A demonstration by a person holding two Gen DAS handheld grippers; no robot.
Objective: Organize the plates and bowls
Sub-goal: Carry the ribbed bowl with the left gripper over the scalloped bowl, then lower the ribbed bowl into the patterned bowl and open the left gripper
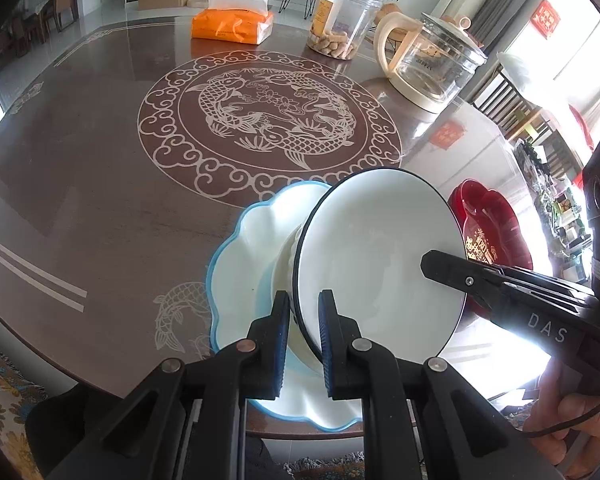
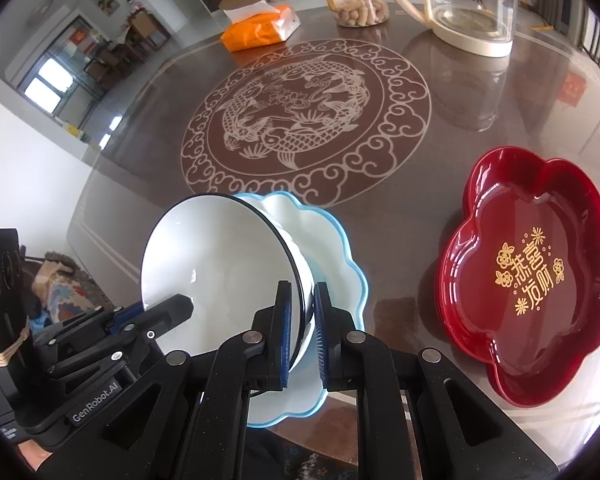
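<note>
The white bowl (image 1: 380,264) with the dark rim sits low and centre in both views, held between two grippers over the blue-edged scalloped plate (image 1: 252,264). Whether its foot already touches that plate cannot be told; it looks just above or barely on it. Judging from this, stacking the bowl on the plate is nearly finished, and only letting go remains for this piece. The red lobed tray (image 2: 540,280), with gold characters, lies at the right of the right wrist view, apart from the plate, and still seems unsorted.

The left gripper (image 1: 304,340) pinches the bowl's near rim, its fingers (image 1: 279,336) nearly pressed together on the thin wall. The right gripper (image 2: 300,332) grips the opposite rim in the same narrow pinch. Both point steeply down toward the worktop (image 1: 100,184); a hand (image 1: 568,408) shows at the lower right of the left wrist view. A tissue pack (image 1: 232,24), jar (image 1: 340,20) and glass kettle (image 1: 432,60) stand along the top.
</note>
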